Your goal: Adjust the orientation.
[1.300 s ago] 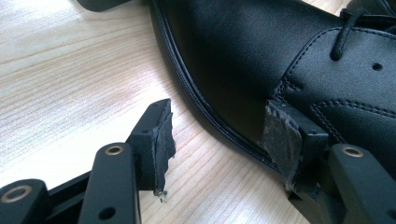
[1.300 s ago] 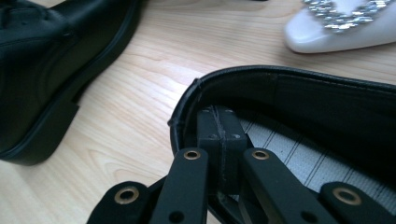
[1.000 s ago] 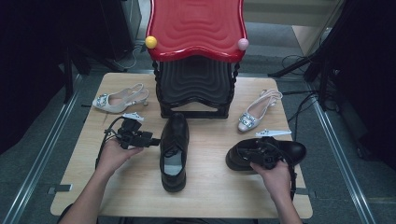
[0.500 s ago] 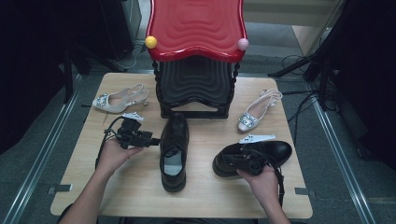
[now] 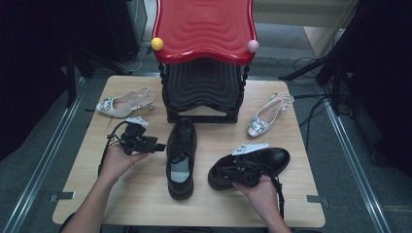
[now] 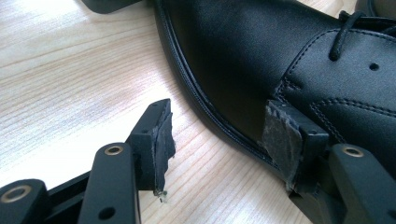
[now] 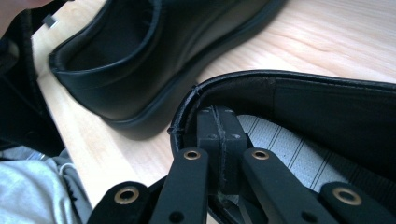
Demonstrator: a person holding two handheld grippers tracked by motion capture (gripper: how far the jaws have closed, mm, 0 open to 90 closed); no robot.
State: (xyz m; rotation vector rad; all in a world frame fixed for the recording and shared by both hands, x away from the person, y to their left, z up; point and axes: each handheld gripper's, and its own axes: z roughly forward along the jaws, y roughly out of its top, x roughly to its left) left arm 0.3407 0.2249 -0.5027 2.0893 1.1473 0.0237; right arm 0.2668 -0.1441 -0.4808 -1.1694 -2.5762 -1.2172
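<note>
Pale slingbacks (image 5: 124, 104) flanking red stool (image 5: 204, 29); black shoes (image 5: 182, 155) in front

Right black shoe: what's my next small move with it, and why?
Probably slide the right black shoe left until it lies beside the middle black shoe, then turn its toe toward the rack. The right gripper, jaws shut, sits inside its heel opening; the shoe lies crosswise and apart from its mate.

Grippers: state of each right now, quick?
Left gripper: open, holding nothing, jaws beside the upright black shoe.
Right gripper: shut, jaws together inside the heel of the other black shoe.
</note>
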